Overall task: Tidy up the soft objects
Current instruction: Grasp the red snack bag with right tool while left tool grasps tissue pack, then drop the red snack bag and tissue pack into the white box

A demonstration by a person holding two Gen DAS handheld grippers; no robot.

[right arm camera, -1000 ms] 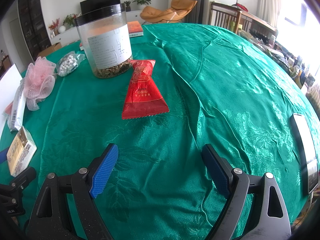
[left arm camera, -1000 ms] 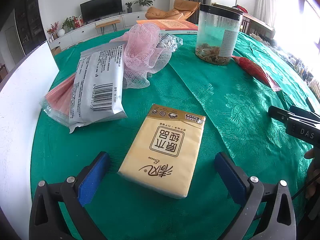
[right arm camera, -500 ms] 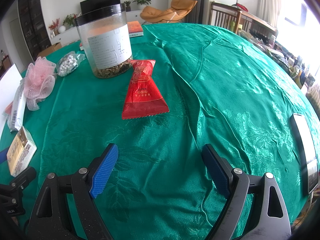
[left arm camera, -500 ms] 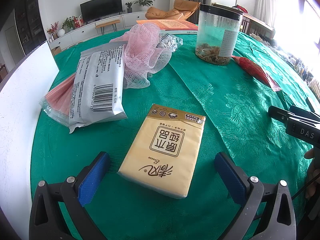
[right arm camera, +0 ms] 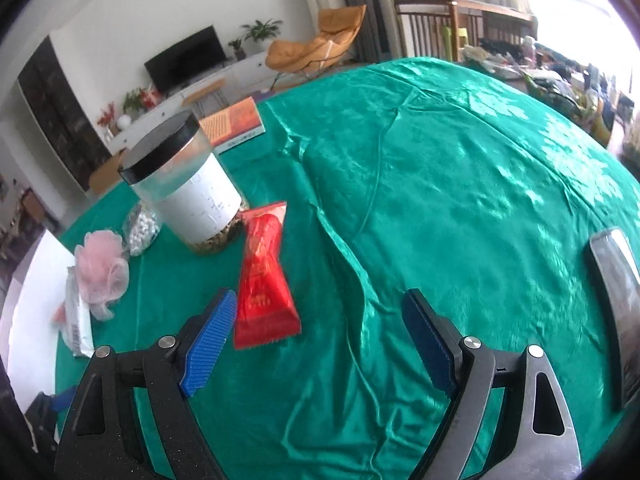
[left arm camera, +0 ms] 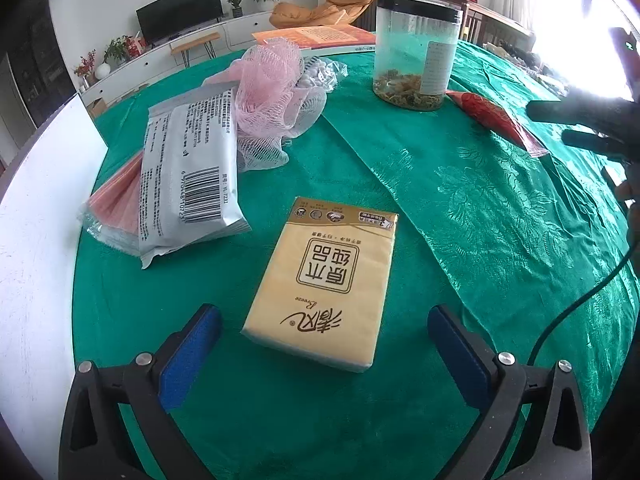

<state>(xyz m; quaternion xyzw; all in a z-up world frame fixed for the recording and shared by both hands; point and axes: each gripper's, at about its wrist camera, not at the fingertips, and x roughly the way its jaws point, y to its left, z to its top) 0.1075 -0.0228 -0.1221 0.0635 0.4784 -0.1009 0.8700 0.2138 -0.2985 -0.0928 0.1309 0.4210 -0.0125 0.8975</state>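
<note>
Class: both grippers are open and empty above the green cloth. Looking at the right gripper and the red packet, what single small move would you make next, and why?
Probably shift the right gripper a little to its left and forward. It is open, and the red packet lies flat on the green cloth beside the left finger, not between the fingers, so closing now would miss it.

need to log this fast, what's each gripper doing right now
Left gripper: open, empty, the yellow tissue pack lying between its fingers.
Right gripper: open, empty, by the red packet.
</note>
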